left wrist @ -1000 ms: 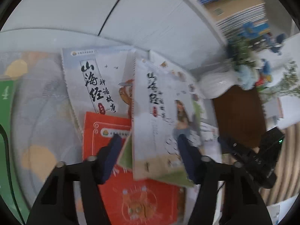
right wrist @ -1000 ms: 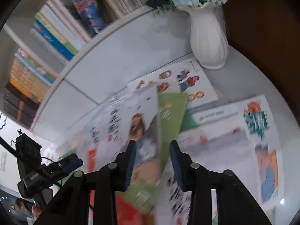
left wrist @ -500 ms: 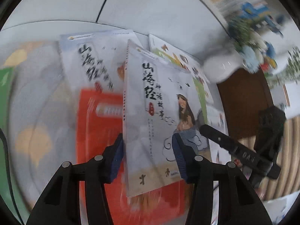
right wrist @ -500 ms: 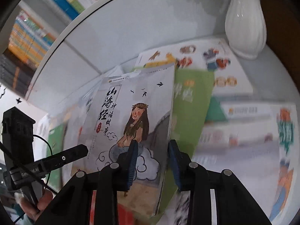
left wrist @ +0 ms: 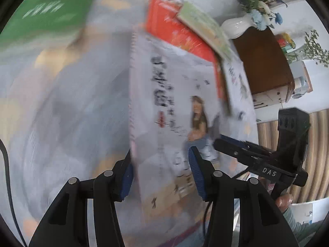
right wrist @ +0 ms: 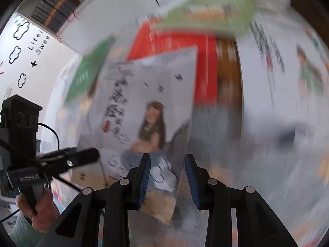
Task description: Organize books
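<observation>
Left tongs (left wrist: 160, 173): apart, straddling the pale book's lower edge; contact unclear through blur.
Right tongs (right wrist: 167, 177): apart, astride the pale book's right corner; grip cannot be confirmed.
Pale book (left wrist: 174, 111): raised, tilted, girl on cover.
Red book (left wrist: 176, 33): behind the pale book.
Vase (left wrist: 236, 25): beyond the red book, right.

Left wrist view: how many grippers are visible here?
2. The left gripper rises from the bottom centre, with the girl-cover book between its fingers. The right gripper reaches in from the right edge toward that book. None looks hidden.
</observation>
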Demonstrator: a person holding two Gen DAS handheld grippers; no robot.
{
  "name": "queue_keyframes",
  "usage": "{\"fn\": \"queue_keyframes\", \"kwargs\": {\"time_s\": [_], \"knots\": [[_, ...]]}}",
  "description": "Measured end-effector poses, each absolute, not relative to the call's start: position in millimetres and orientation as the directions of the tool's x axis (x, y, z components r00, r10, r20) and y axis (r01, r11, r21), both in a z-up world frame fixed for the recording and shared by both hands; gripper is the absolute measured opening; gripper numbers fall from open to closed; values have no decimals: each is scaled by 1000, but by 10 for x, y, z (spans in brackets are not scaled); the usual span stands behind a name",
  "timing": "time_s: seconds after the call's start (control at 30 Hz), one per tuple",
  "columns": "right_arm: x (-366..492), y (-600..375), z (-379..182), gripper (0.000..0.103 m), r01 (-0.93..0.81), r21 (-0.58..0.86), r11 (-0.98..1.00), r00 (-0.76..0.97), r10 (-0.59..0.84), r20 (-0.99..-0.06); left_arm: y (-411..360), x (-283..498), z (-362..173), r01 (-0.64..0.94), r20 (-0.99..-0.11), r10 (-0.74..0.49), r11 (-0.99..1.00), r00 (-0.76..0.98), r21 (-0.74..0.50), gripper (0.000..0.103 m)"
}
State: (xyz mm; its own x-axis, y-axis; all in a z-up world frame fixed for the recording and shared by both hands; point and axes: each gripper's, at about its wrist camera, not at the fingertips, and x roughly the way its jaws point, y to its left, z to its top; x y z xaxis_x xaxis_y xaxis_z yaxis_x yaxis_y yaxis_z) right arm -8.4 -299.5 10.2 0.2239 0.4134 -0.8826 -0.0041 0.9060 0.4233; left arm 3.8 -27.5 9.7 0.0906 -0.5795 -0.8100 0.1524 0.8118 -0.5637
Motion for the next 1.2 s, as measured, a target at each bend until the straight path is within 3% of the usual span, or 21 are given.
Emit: {"fn": "queue_keyframes", "kwargs": {"time_s": [0.23,0.37,0.47,0.63,0.7,0.77,0.83,0.9,1.07,1.2], "knots": [[-592,-3165,-4,35,133,481,866,246,441,-863,-4,-271,-12,101,-777,-626,779,74,-618,46],[-683,-2900,30,31,71,428,901,292,392,-873,-132,-279,0,128,-774,-628,776,78,-617,46],[-734,-2746,57,30,36,358,933,323,328,-888,-69,-306,42,103,-710,-700,714,81,-692,46],[-755,-2826,5,29,70,434,898,316,392,-864,26,-359,151,73,-603,-791,610,99,-789,45],[-789,-2906,6,29,91,462,882,316,414,-853,-26,-363,134,82,-673,-731,682,115,-727,33],[-823,-2947,10,29,109,482,869,317,430,-846,-96,-388,92,72,-782,-605,796,152,-601,10],[-799,-2921,1,30,135,507,851,317,448,-836,-186,-414,53,46,-829,-534,844,166,-535,11],[-824,-2948,10,30,158,516,842,316,452,-834,-243,-408,46,48,-823,-549,835,147,-548,11],[-859,-3123,-36,31,221,599,770,292,533,-794,-150,-293,68,-83,-611,-786,605,98,-792,11],[-939,-3344,-195,43,307,741,597,306,675,-671,-162,-178,118,-138,-506,-859,494,75,-858,11]]}}
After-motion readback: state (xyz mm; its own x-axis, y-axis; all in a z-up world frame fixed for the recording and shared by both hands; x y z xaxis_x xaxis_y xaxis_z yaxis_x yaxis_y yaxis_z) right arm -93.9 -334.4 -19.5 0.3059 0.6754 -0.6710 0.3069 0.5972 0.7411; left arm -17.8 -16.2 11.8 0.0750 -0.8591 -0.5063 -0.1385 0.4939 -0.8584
